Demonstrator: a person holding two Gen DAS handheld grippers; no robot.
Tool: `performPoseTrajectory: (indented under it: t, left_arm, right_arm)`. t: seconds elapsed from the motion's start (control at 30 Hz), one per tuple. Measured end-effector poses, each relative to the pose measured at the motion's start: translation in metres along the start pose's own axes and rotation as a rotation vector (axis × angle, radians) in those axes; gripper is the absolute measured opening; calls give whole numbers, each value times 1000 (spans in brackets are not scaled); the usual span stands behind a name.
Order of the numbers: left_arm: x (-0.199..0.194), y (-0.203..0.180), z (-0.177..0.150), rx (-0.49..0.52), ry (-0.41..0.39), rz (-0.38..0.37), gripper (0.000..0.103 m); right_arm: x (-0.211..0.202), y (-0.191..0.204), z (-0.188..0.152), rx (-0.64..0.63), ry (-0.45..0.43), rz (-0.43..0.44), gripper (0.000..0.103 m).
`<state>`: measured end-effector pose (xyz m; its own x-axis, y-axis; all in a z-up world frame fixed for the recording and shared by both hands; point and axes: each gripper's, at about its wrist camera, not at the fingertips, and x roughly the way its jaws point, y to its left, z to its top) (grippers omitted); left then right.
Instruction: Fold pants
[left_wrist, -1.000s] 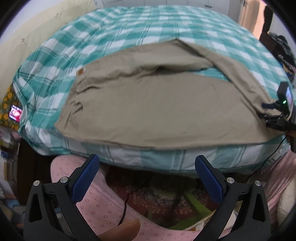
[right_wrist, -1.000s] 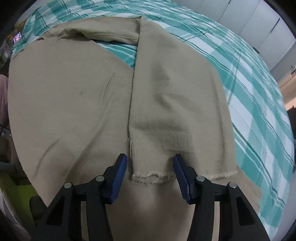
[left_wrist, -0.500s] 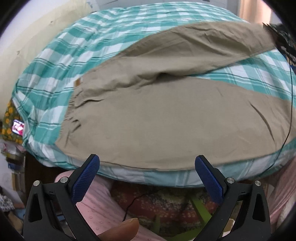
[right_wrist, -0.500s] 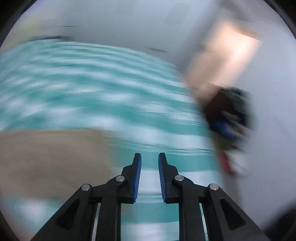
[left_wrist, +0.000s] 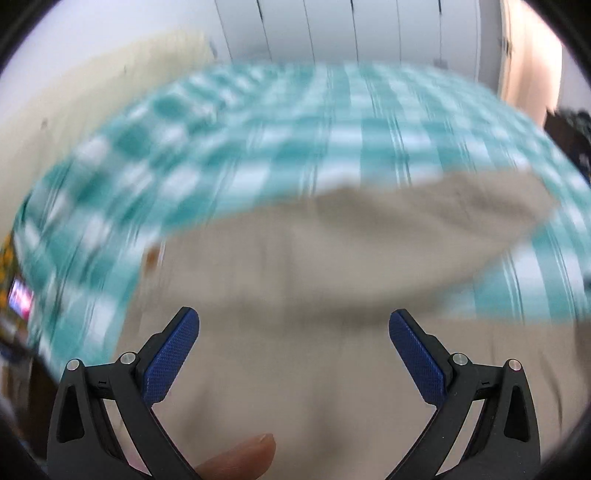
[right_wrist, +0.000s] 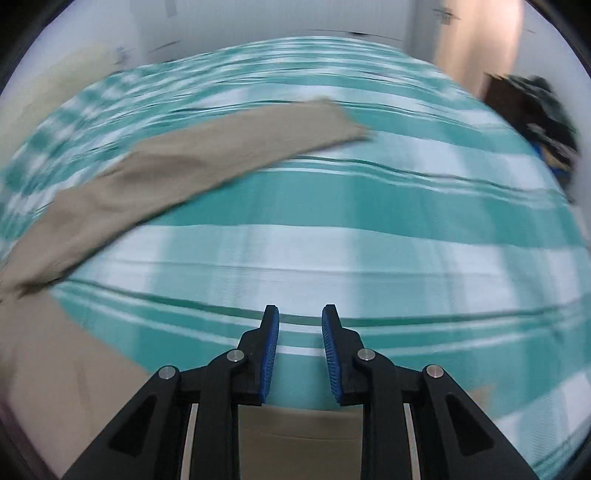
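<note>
Bedroom; bed (right_wrist: 369, 251) covered in a teal-and-white checked sheet, pale wardrobe doors (left_wrist: 351, 33) behind it. Both views are motion-blurred.

Tan pants (left_wrist: 332, 266) lie spread on the sheet. In the left wrist view the cloth fills the area directly ahead of and beneath the left gripper (left_wrist: 293, 354), and one leg runs off to its right. In the right wrist view that far leg (right_wrist: 207, 158) lies ahead and to the left of the right gripper (right_wrist: 300, 350), well apart from it; a further band of tan cloth sits close under the fingers.

Left gripper: jaws wide apart, nothing between the pads, no contact with cloth visible. A fingertip (left_wrist: 251, 456) of the person shows at the bottom edge.
Right gripper: jaws narrow, opening slightly, with only sheet seen through the gap; nothing held.

Step, as judged: the pants are laid flat with legs apart, and no fold is made yet. Both grippers appear to be repositioning.

Next move likely calls for a pinch on the far leg's hem or the waistband edge, taking only the pants, not the sheet.

A small orange-brown tag (left_wrist: 151, 254) ahead-left of the left gripper is too blurred to read. No legible writing anywhere.
</note>
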<state>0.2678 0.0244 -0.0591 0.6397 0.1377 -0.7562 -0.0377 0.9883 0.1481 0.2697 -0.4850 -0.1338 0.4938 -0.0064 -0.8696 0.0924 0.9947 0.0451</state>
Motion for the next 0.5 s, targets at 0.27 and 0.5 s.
performPoseTrajectory:
  t: [0.27, 0.5]
  left_arm:
    - [182, -2, -29, -63, 141, 3, 102]
    - [178, 7, -44, -108, 50, -54, 102]
  right_arm:
    - [26, 121, 108, -73, -13, 320, 43]
    - [119, 269, 141, -134, 177, 690, 51]
